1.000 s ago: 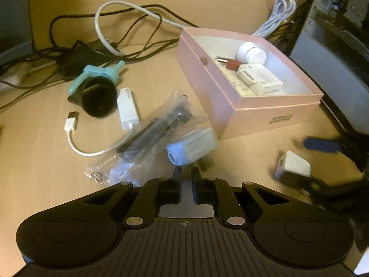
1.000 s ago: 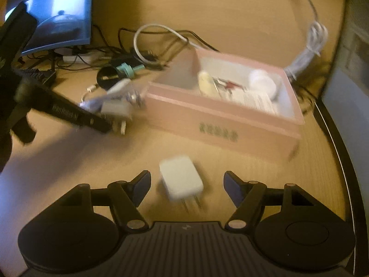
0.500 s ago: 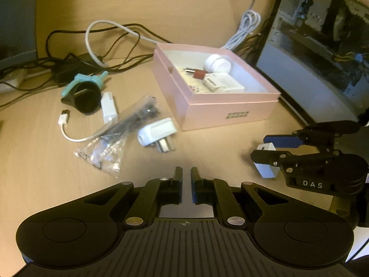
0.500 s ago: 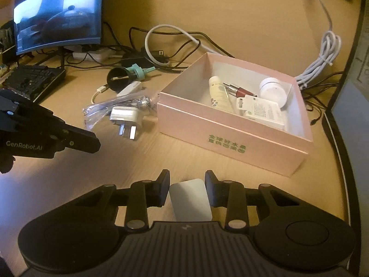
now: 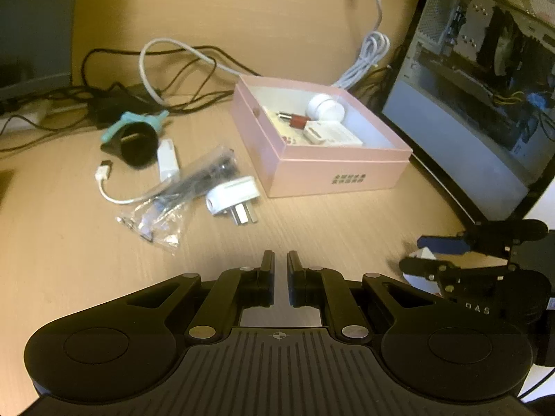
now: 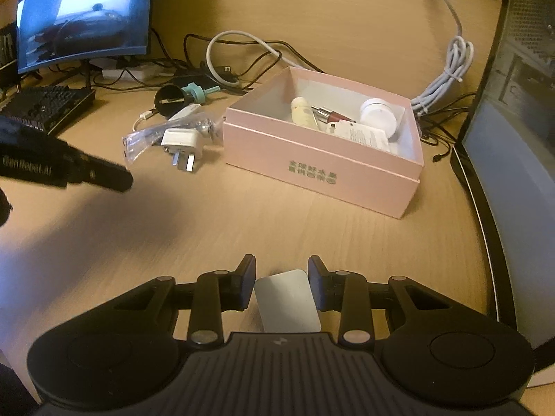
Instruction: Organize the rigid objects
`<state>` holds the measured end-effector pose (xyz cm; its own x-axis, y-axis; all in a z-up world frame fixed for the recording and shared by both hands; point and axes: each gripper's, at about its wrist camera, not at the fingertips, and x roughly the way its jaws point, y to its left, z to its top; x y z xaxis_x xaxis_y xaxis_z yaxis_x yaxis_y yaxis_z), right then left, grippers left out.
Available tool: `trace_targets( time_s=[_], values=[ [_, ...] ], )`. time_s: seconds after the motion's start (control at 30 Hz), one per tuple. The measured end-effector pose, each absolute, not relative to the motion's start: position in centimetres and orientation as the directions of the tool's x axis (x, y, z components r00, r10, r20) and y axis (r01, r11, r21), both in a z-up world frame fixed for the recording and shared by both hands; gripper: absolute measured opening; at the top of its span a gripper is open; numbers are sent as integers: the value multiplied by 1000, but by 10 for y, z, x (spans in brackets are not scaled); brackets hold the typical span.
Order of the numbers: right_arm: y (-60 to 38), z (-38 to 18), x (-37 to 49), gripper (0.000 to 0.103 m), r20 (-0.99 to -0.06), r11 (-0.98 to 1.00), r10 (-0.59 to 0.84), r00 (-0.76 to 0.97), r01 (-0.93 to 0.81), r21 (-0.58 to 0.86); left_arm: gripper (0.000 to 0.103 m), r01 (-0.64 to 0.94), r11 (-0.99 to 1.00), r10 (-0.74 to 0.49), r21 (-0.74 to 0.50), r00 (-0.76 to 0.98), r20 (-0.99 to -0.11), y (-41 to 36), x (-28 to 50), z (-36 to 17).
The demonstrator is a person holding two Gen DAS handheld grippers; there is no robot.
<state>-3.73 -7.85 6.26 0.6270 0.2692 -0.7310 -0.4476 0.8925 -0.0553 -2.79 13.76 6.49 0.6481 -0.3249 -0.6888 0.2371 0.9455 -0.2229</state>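
Observation:
In the right wrist view my right gripper (image 6: 281, 262) is shut on a white charger (image 6: 288, 301), its pads pressing on both sides. The left wrist view shows that gripper (image 5: 411, 252) low at the right with the charger (image 5: 424, 253) in it. An open pink box (image 6: 312, 170) stands ahead on the desk with a white jar (image 6: 378, 116), a red lipstick, a cream tube and a white packet inside. My left gripper (image 5: 281, 256) is shut with nothing in it, held back from a white plug adapter (image 5: 232, 196) that lies left of the box (image 5: 333, 170).
Left of the adapter lie a plastic bag of black parts (image 5: 180, 194), a white USB dongle with cable (image 5: 168, 159) and a black cone with a teal piece (image 5: 135, 138). Cables run along the back. A screen (image 5: 468, 121) stands right of the box; a keyboard (image 6: 45, 107) is far left.
My right gripper's jaws closed on the white charger that lay loose on the desk. My left gripper drew back from the plug adapter, so the pile and box look farther away.

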Motion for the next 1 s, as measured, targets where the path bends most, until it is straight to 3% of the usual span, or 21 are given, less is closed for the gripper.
trace_targets(
  time_s=[0.37, 0.5, 0.73, 1.0],
  values=[
    [-73, 54, -42, 33, -744, 885, 284, 605, -464, -40, 13, 170, 976, -215, -134, 707, -674, 142, 28, 84],
    [-72, 52, -44, 50, -745, 887, 278, 606, -460, -43, 15, 243, 965, -241, -99, 665, -707, 130, 60, 78],
    [-84, 49, -56, 54, -753, 901, 276, 597, -433, -12, 17, 248, 950, -302, -190, 574, -761, 131, 86, 50],
    [-98, 43, -58, 68, -751, 925, 275, 600, -377, 38, 17, 342, 927, -330, -151, 556, -763, 114, 35, 42]
  ],
)
